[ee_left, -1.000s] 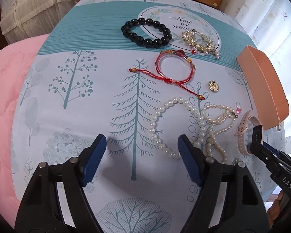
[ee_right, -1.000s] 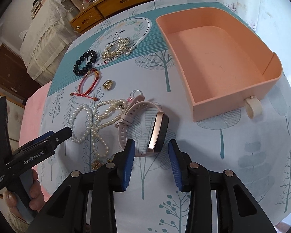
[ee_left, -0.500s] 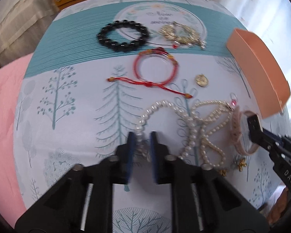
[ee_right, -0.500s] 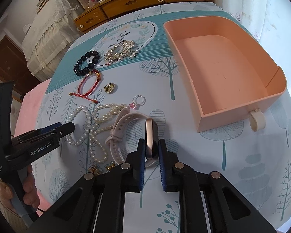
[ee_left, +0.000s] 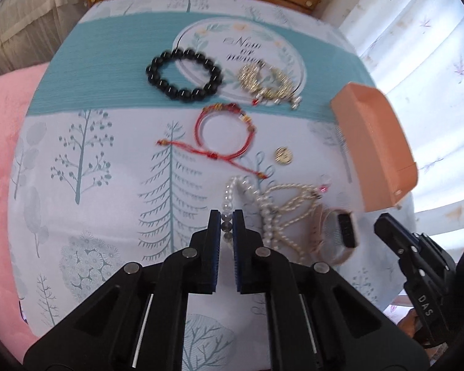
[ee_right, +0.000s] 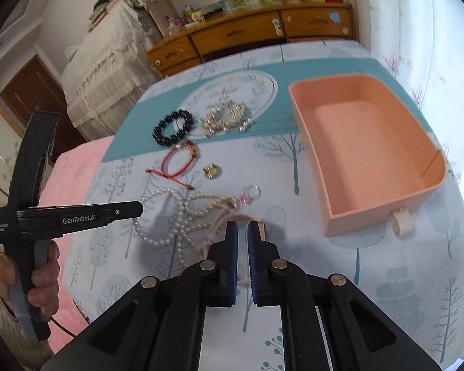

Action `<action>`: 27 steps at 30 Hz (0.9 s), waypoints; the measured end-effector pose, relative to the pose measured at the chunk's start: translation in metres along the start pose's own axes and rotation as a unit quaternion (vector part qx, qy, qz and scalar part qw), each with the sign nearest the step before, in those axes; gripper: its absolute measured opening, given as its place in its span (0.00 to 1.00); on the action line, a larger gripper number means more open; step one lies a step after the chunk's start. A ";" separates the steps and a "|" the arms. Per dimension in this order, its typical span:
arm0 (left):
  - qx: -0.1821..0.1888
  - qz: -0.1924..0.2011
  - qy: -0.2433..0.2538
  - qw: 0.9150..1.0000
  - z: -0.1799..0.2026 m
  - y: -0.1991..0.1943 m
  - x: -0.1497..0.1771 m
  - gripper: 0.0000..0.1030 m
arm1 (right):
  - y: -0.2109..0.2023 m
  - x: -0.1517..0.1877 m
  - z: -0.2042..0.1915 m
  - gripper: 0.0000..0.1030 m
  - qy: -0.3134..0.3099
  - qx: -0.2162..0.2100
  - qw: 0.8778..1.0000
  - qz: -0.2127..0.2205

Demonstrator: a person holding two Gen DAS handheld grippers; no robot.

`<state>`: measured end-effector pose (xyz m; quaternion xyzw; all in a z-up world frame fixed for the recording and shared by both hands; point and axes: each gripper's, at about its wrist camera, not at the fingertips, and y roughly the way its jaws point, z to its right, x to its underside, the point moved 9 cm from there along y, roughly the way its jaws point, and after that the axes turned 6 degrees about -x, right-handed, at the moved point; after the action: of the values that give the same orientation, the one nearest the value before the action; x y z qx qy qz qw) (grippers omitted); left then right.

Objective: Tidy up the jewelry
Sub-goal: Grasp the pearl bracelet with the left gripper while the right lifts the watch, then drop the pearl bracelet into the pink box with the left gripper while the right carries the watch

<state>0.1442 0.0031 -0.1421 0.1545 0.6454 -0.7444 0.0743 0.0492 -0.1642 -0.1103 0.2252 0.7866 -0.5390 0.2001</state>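
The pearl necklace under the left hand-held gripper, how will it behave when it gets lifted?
The pearl necklace will likely hang limp: its strand already lies in loose curves on the cloth. It overlaps the second pearl strand, so that may drag along. The left hand-held gripper pinches only a bead or two, and the round, glossy beads could slip.

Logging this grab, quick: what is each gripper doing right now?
Left gripper: closed on the pearl necklace.
Right gripper: closed on the pink watch.
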 end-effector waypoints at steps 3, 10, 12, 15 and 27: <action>0.008 0.026 0.010 1.000 0.015 -0.022 -0.012 0.05 | -0.008 -0.007 -0.002 0.06 -0.002 -0.004 1.000 0.011; 0.031 0.061 0.027 0.997 0.041 -0.065 -0.028 0.05 | 0.002 0.007 0.019 0.07 0.030 -0.007 0.998 -0.050; 0.037 0.067 0.031 0.997 0.050 -0.073 -0.030 0.05 | 0.009 0.015 0.022 0.08 0.033 -0.007 0.997 -0.065; 0.050 0.076 0.039 0.995 0.065 -0.086 -0.039 0.05 | 0.022 0.026 0.022 0.12 0.026 -0.002 0.996 -0.086; 0.126 0.096 0.088 0.983 0.166 -0.094 -0.094 0.05 | 0.043 0.036 0.030 0.23 0.022 0.022 0.995 -0.096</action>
<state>0.1810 -0.1542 -0.0030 0.2887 0.5326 -0.7927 0.0680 0.0463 -0.1743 -0.1728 0.1653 0.7966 -0.5678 0.1249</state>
